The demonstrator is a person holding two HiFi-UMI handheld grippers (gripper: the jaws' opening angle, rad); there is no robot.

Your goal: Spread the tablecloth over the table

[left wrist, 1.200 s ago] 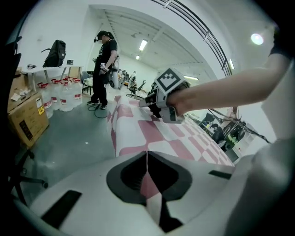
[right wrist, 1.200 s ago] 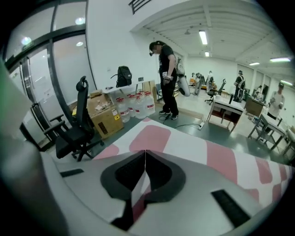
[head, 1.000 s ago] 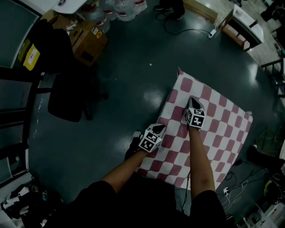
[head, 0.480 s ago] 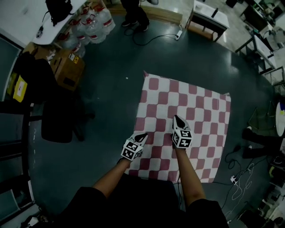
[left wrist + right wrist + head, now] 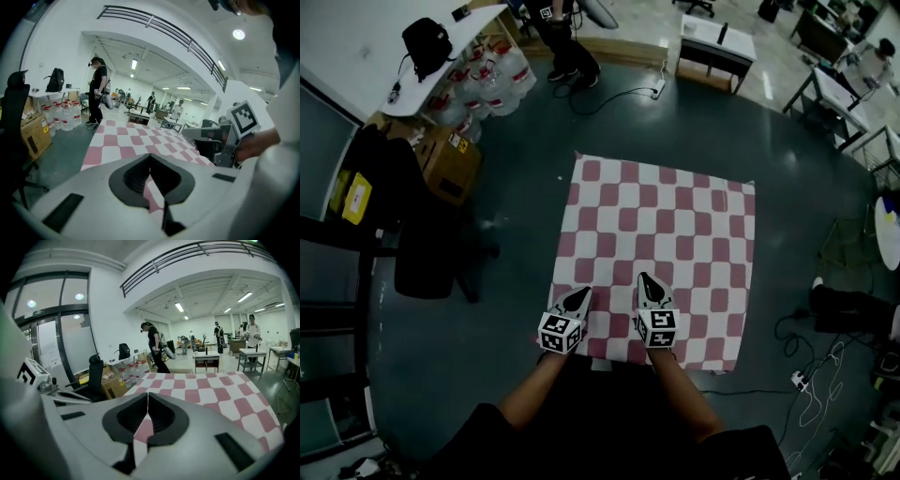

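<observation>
A red-and-white checked tablecloth [image 5: 666,220] lies stretched out flat as a square, covering the table below it; no part of the table shows. My left gripper [image 5: 580,293] is at the cloth's near edge, left of centre, shut on a fold of the cloth [image 5: 136,140]. My right gripper [image 5: 643,279] is just beside it on the same edge, shut on the tablecloth [image 5: 211,390] as well. In each gripper view a strip of checked cloth runs between the closed jaws, at the left gripper [image 5: 150,158] and the right gripper [image 5: 148,395].
A black office chair [image 5: 422,253] and cardboard boxes [image 5: 450,159] stand left of the cloth. Water bottles [image 5: 492,80] and a white table with a black bag [image 5: 427,42] are at the far left. A person [image 5: 558,37] stands beyond. Cables [image 5: 806,384] lie at right.
Both grippers have drawn back toward me with the near edge of the cloth and risen. The cloth now lies out as a full, flat square instead of skewed.
</observation>
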